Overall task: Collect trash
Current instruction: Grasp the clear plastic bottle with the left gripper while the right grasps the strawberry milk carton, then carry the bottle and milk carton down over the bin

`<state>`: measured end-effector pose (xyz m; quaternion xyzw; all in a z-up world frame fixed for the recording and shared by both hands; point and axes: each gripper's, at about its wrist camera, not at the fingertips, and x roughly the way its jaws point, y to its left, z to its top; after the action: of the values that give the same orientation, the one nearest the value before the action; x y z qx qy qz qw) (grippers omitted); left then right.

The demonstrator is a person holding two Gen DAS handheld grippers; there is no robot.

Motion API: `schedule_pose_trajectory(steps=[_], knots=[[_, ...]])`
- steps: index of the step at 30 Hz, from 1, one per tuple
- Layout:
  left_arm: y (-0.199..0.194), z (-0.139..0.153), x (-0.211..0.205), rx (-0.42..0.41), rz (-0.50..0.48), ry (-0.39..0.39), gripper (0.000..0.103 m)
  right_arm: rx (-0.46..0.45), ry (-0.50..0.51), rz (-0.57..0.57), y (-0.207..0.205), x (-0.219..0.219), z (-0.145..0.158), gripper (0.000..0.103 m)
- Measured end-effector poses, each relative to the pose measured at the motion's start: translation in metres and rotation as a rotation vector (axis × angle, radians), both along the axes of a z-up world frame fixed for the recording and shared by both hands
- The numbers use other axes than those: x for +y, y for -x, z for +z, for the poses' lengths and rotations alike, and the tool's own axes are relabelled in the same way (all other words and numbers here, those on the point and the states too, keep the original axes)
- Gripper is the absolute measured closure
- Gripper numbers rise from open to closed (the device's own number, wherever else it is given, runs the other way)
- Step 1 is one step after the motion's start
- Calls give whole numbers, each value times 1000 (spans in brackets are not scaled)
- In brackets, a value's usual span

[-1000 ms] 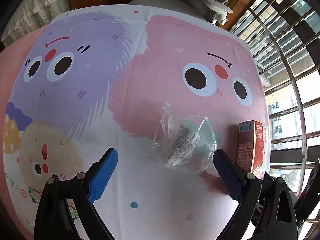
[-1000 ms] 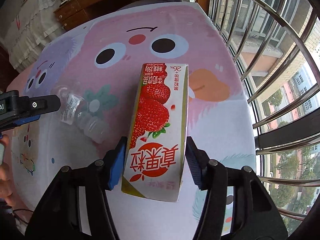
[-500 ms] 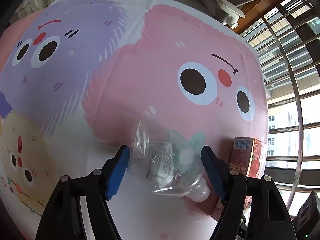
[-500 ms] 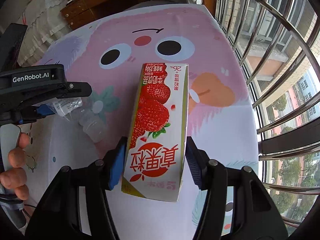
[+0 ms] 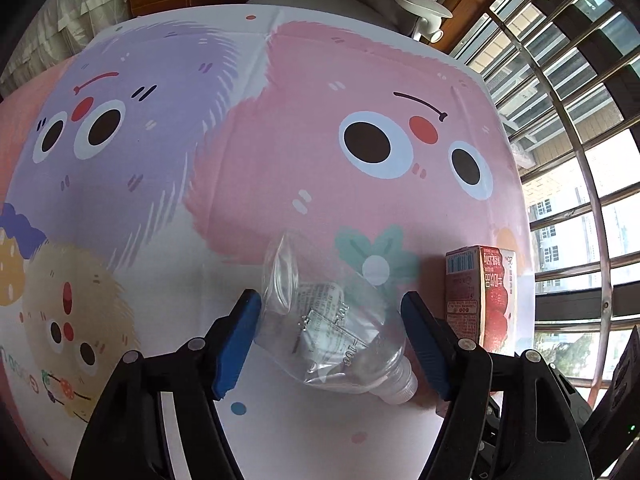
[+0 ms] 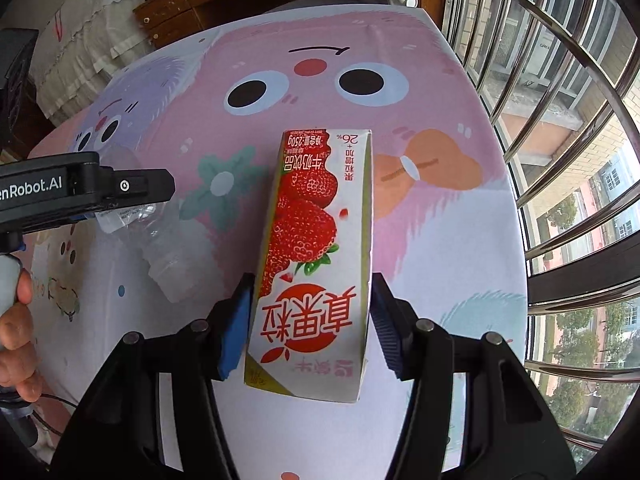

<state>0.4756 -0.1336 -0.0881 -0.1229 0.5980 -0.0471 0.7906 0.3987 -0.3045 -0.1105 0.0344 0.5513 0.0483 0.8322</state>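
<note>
Left to right across the bench, which carried a cartoon-printed cloth. The left gripper had its blue pads against a crushed clear plastic bottle, narrowed to the bottle's width; whether the pads pressed firmly could not be told. The bottle's long axis ran obliquely across the gap, its cap end toward the near right pad and its flattened base toward the far left, so the closing direction crossed that axis. In the right-wrist view the same bottle lay left of the carton. The right gripper clamped a strawberry milk carton, held near its base with its long axis pointing away along the fingers, toward the bench's far edge. Each piece of trash sat with its own gripper; a lift seemed the likely next step.
</note>
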Motion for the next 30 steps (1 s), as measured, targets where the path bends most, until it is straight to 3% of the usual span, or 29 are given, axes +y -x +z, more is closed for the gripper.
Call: schedule_pose_trajectory(steps=[12, 30], knots=[[122, 38, 59, -52, -103, -5, 30, -31, -29, 6, 70, 60, 37, 51], [373, 70, 173, -170, -287, -1, 30, -114, -27, -87, 315, 200, 78, 51]])
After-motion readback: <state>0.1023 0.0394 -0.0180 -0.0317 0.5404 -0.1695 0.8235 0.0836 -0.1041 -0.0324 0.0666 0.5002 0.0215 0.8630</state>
